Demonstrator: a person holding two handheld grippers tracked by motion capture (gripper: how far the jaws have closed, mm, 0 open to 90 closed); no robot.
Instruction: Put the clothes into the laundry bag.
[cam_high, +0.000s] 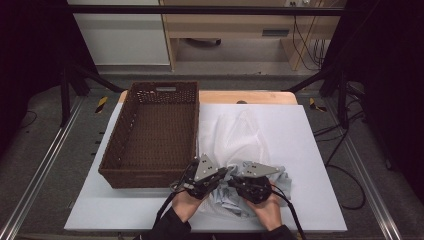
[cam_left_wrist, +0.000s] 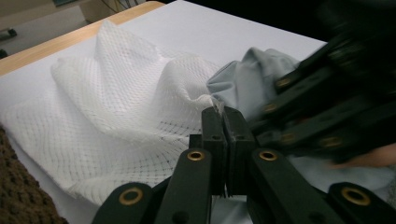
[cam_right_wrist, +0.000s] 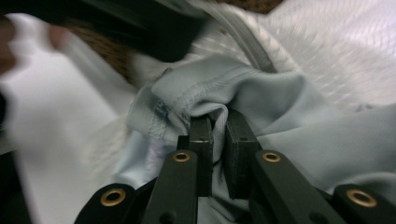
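- Your left gripper (cam_left_wrist: 223, 114) is clamped on the edge of the white mesh bag (cam_left_wrist: 126, 100), at the table's near edge beside the brown basket (cam_high: 150, 127).
- Your right gripper (cam_right_wrist: 215, 122) pinches a fold of the pale blue garment (cam_right_wrist: 280, 112), bunched just right of that edge.
- The bag runs away from you, its mouth at your left jaws; judged, the garment goes leftward and forward, by the right hand.

Empty wicker basket (cam_high: 150, 135), seemingly on white board (cam_high: 310, 165).
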